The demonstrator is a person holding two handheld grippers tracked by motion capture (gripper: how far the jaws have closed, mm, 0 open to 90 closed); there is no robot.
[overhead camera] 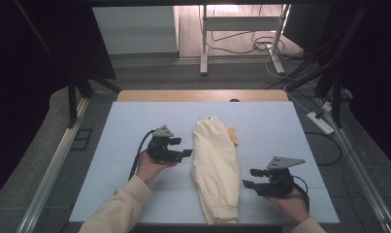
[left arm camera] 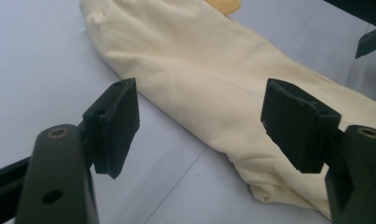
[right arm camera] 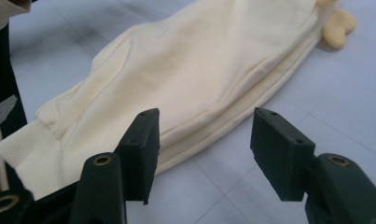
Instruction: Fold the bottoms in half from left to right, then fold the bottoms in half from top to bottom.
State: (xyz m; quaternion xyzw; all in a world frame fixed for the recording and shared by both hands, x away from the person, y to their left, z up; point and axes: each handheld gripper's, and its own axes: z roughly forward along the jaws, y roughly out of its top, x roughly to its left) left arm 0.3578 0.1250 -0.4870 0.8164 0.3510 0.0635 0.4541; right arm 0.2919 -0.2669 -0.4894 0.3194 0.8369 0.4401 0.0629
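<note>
- The garment lies folded lengthwise down the middle of the worktop, a long narrow cream bundle running from the far part toward the near edge.
- Its ribbed cuffs sit at the near end; a small yellow piece pokes out at its right side near the far end.
- In the right gripper view the folded edges stack in several layers along one side, and the cloth is smooth with few creases.
- The left hand rests palm-up on the worktop just left of the garment, forearm in a cream sleeve coming from the near edge.
- The left gripper points toward the garment's upper half, close beside it but not touching.
- Its jaws stand well apart and hold nothing; in the left gripper view the cloth shows between them, farther off.
- The right hand lies low at the near right, just beside the garment's lower half.
- The right gripper points left at the cloth; its jaws are apart and empty, the garment's edge lying just beyond them.
</note>
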